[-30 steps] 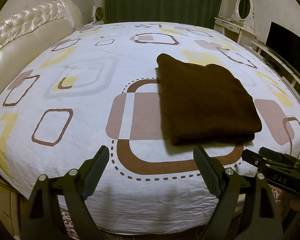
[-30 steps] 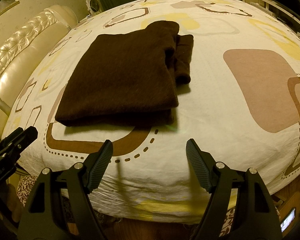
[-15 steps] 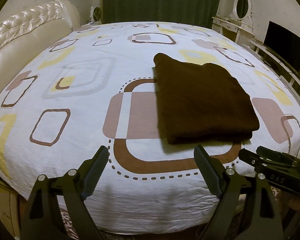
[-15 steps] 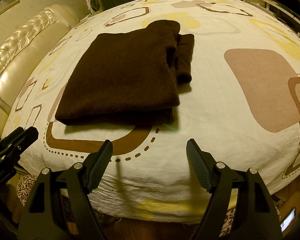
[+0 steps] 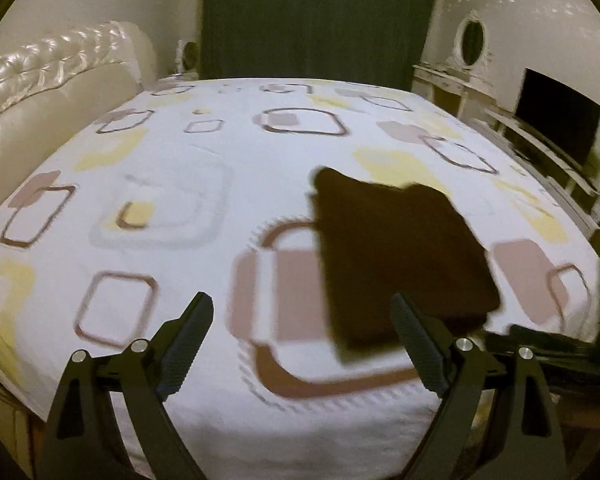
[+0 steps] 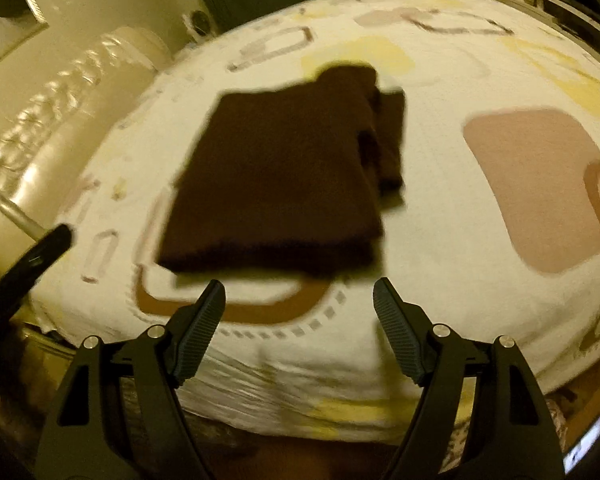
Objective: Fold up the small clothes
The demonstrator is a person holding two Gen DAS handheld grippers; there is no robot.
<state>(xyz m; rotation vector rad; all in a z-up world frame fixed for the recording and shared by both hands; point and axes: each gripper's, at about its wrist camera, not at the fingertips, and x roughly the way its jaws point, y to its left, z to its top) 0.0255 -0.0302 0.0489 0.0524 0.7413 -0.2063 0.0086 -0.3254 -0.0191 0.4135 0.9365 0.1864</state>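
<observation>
A dark brown garment (image 5: 396,256) lies folded into a flat rectangle on the patterned bed sheet (image 5: 204,208), near the bed's front edge. It also shows in the right wrist view (image 6: 284,176), with a folded sleeve along its right side. My left gripper (image 5: 302,344) is open and empty, held off the front edge of the bed, left of the garment's near corner. My right gripper (image 6: 300,324) is open and empty, just short of the garment's near edge. Both views are blurred by motion.
A cream tufted headboard (image 5: 48,92) runs along the left. A white dresser with an oval mirror (image 5: 470,44) and a dark screen (image 5: 556,120) stand at the right. The left gripper shows at the left of the right wrist view (image 6: 24,268).
Both grippers have pulled back and tilted up from the bed, so the garment sits farther away in both views. The garment has not moved. Both grippers stay open.
</observation>
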